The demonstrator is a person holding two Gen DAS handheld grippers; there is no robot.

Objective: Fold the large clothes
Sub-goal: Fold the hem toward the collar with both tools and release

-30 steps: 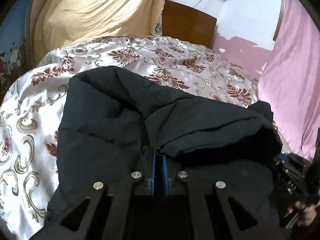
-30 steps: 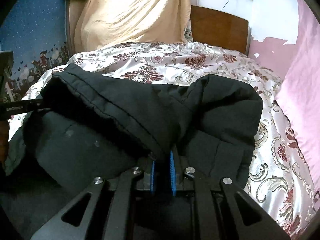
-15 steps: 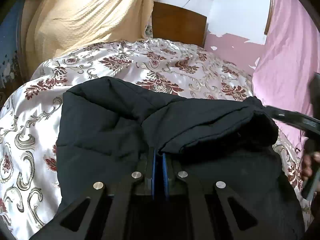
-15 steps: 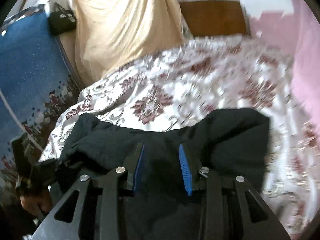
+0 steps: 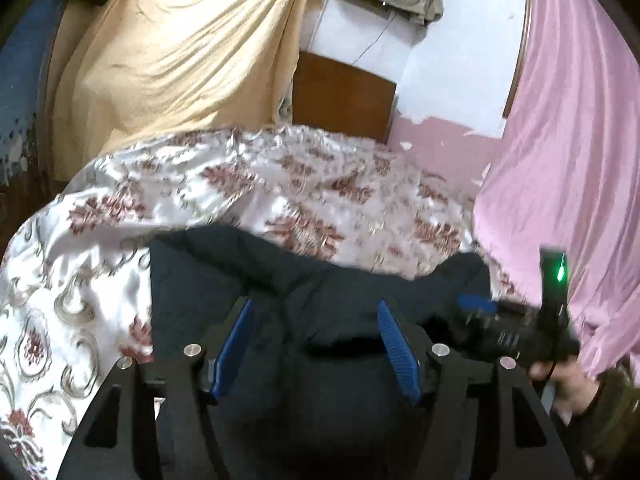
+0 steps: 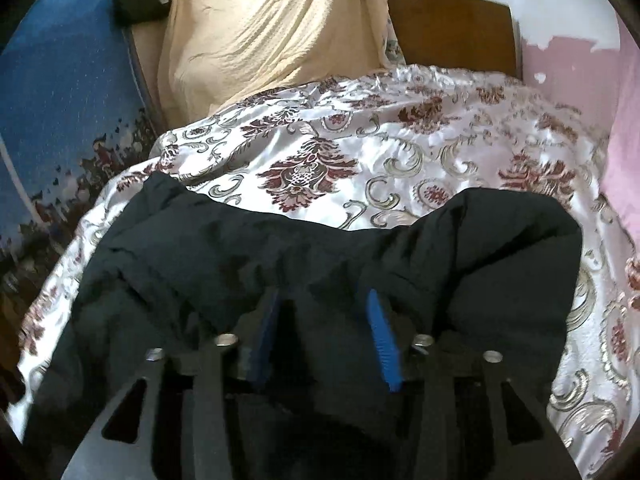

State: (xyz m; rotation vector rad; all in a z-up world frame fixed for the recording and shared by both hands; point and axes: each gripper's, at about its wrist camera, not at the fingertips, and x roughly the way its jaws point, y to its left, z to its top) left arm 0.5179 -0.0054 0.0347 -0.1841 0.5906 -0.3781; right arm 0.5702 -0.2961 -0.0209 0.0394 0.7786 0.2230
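A bed (image 6: 460, 152) with a shiny white cover patterned in red flowers carries a dark jacket (image 6: 240, 248), bunched at the end far from the wooden headboard (image 6: 452, 28).

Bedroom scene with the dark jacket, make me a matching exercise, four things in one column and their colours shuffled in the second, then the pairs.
Things:
1. jacket
2. curtain
3. draped cloth
4. headboard

Colours:
A. pink
B. brown wood
C. pale yellow
D. near black

Pairs: 1-D, 2-A, 3-C, 4-B
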